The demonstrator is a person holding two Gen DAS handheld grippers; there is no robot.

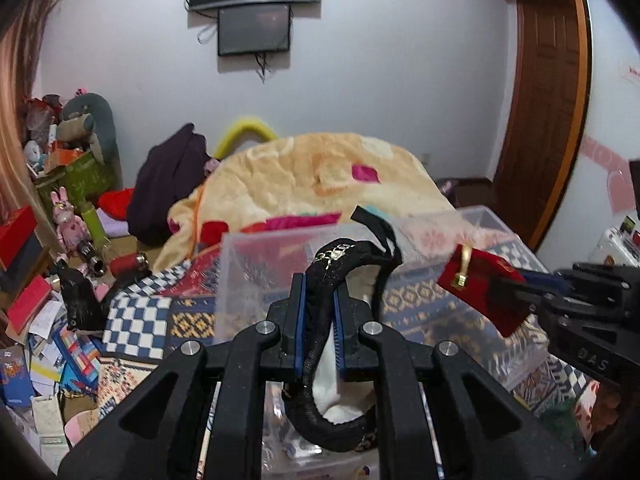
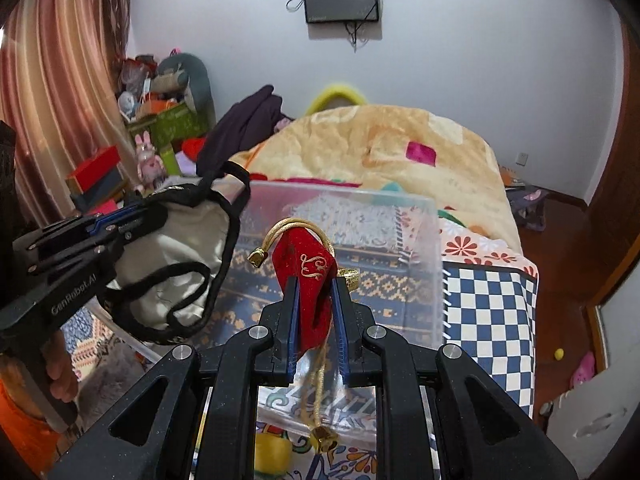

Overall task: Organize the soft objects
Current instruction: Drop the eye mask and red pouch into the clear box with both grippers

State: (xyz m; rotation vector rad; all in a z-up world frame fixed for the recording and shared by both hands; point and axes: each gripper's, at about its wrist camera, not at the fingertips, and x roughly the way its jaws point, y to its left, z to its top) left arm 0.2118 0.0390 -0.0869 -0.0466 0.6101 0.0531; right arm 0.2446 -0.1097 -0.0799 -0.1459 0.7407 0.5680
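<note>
Only my right wrist view shows my left gripper (image 2: 132, 216) pinching the black-trimmed white garment (image 2: 172, 248) just left of the clear bin (image 2: 434, 240), while my right gripper (image 2: 314, 292) pinches the red pouch (image 2: 308, 264) over it.

Black-trimmed white pouch (image 1: 320, 320), red pouch (image 2: 310, 276), aloft

white wall (image 1: 380, 80), wooden door (image 1: 548, 128), striped curtain (image 2: 60, 100)

Ahead of me a cream fleece blanket (image 1: 320, 176) is heaped on the bed, a dark purple garment (image 1: 168, 184) slumped at its left. Two dark screens (image 1: 254, 28) hang on the white wall, a wooden door (image 1: 548, 120) to the right, striped curtain (image 2: 60, 100) left.
</note>
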